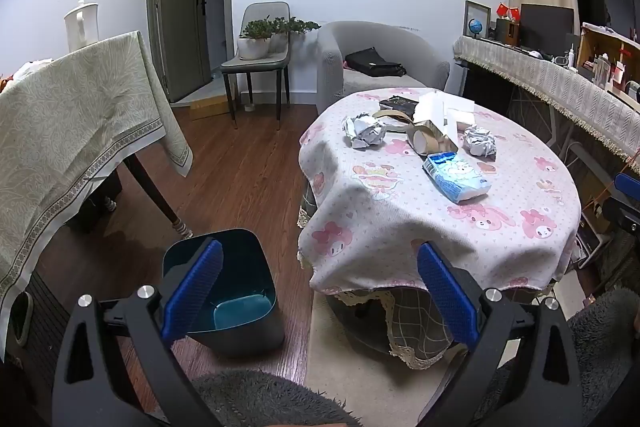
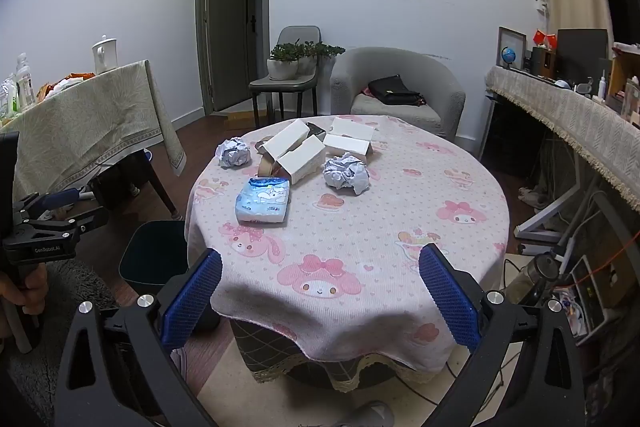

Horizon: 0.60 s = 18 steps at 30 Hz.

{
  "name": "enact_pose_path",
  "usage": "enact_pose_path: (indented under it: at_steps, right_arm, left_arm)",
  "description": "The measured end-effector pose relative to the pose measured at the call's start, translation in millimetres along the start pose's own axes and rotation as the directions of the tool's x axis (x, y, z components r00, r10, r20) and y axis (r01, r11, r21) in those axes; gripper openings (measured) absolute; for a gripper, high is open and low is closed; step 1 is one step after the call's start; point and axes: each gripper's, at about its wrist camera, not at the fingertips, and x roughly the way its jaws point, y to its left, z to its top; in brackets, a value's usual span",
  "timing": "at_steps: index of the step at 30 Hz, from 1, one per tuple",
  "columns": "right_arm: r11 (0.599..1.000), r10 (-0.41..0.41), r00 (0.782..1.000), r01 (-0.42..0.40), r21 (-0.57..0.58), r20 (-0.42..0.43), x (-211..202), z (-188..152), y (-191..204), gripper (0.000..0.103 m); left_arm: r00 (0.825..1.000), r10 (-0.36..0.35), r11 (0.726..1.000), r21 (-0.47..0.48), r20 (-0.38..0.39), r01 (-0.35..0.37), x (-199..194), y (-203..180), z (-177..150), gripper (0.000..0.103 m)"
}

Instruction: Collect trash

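Two crumpled paper balls (image 2: 233, 152) (image 2: 347, 173) lie on the round table (image 2: 460, 187), on either side of the white cardboard boxes (image 2: 300, 155) at its middle. A blue tissue pack (image 2: 263, 201) sits just in front of those boxes. A dark bin (image 1: 236, 291) stands on the floor beside the table. The left gripper (image 1: 320, 291) and right gripper (image 2: 320, 297) hang short of the table's near edge, jaws spread wide, nothing between them.
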Motion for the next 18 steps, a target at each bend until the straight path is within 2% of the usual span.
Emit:
enact_pose_path:
  at_steps: [18]
  right_arm:
    - [1.000, 0.017, 1.000, -0.017, 0.003, -0.004, 0.5, 0.4, 0.8, 0.100]
  left_arm:
    - [1.000, 0.000, 1.000, -0.008, -0.001, 0.000, -2.5, 3.1, 0.3, 0.099]
